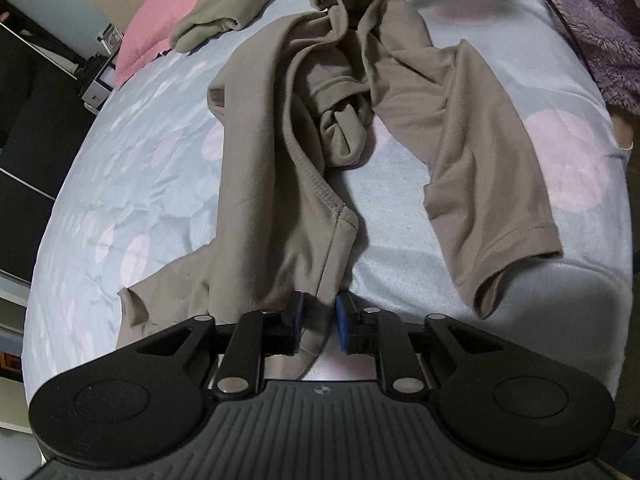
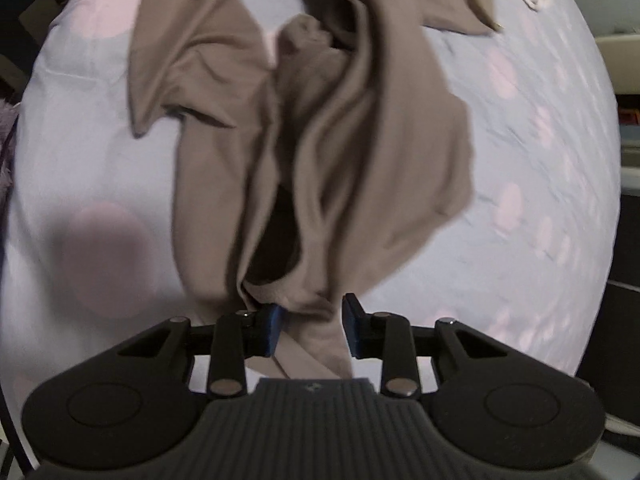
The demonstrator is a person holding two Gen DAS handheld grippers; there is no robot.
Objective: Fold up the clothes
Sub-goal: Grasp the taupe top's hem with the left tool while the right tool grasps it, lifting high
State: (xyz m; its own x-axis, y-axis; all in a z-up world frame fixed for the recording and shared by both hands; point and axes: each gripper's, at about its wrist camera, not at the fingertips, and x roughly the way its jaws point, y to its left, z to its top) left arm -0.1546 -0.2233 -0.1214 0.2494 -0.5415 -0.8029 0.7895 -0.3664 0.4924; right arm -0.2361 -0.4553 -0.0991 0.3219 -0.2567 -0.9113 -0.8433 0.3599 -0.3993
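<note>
Pinching one taupe garment (image 1: 272,152), left gripper (image 1: 319,326) and right gripper (image 2: 311,326) fingers, two pairs, on one dotted bedsheet (image 1: 440,248).

Bedsheet (image 1: 120,184) free (pillow (image 1: 152,32) far)

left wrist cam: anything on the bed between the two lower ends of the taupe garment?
In the left wrist view only bare bedsheet shows between the part held in the left tongs and the free sleeve end of the taupe garment.
</note>
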